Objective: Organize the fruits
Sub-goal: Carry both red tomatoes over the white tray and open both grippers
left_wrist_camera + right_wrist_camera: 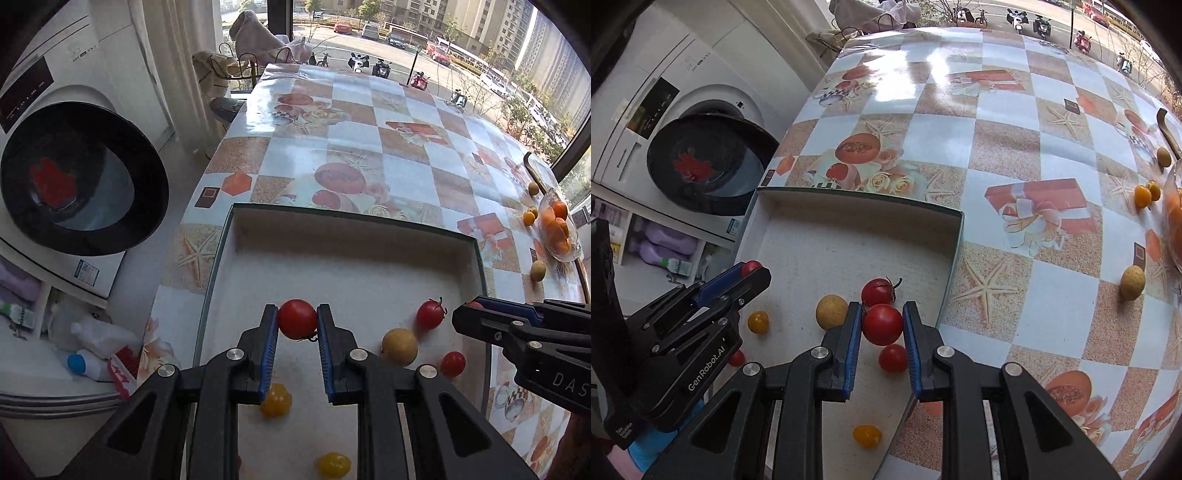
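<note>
Left gripper point(297, 319) is clamping a smooth round cherry tomato point(297, 318) between its ribbed blue pads point(271, 347), holding it over the tray point(332, 221). Right gripper point(882, 324) is doing the same with a second red tomato point(882, 324), pads pressing both sides, over the tray's right part near the wall.

Tray is sitting on the table, shallow and rectangular, with a white pebbled floor, low cream walls and a thin dark-green rim. Inside it are lying: a stemmed red tomato point(877, 291), a smaller red tomato point(892, 357), a matte tan round fruit point(831, 311), a small red one point(737, 358) partly behind the left gripper, and three glossy yellow fruits point(276, 400) point(334, 464) point(867, 435).

Tablecloth point(1015, 155) is showing as glossy plastic, checked white and sandy, printed with starfish, roses and gift boxes. On it, well apart to the right, a clear glass bowl point(570, 251) is holding oranges point(554, 225); loose tan fruits point(1133, 282) and small yellow ones point(1142, 196) are lying beside it.

White front-loading washing machine point(665, 110) is standing at left, dark round door hanging open.
</note>
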Action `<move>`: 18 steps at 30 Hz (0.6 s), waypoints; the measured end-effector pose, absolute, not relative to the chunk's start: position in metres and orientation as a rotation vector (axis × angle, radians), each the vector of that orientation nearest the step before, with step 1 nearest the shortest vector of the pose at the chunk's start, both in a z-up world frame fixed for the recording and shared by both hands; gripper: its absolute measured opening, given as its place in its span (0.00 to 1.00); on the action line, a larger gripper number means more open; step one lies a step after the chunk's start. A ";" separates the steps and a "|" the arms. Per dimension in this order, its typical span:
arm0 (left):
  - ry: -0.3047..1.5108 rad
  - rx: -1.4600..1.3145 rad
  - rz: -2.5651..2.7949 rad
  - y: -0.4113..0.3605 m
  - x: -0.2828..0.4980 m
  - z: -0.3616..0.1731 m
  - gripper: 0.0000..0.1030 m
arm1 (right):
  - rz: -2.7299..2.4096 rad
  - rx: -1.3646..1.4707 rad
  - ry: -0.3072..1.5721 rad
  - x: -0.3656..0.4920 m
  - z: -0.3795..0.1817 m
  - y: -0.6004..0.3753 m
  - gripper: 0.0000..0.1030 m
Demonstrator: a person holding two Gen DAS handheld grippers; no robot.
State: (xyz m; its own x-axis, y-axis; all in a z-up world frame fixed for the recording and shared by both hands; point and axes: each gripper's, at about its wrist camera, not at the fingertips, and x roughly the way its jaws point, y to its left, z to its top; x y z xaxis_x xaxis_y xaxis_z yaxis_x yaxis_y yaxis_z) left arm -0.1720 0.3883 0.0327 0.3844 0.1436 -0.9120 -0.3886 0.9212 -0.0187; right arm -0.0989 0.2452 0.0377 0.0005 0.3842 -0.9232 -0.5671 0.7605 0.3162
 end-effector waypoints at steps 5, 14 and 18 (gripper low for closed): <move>1.146 -0.263 0.346 0.397 -0.159 0.019 0.22 | 0.729 -0.178 1.380 -0.083 0.027 0.264 0.24; 1.173 -0.236 0.348 0.397 -0.153 0.006 0.22 | 0.693 -0.217 1.388 -0.072 0.006 0.275 0.24; 1.178 -0.207 0.350 0.394 -0.151 0.004 0.22 | 0.697 -0.264 1.366 -0.073 0.006 0.281 0.24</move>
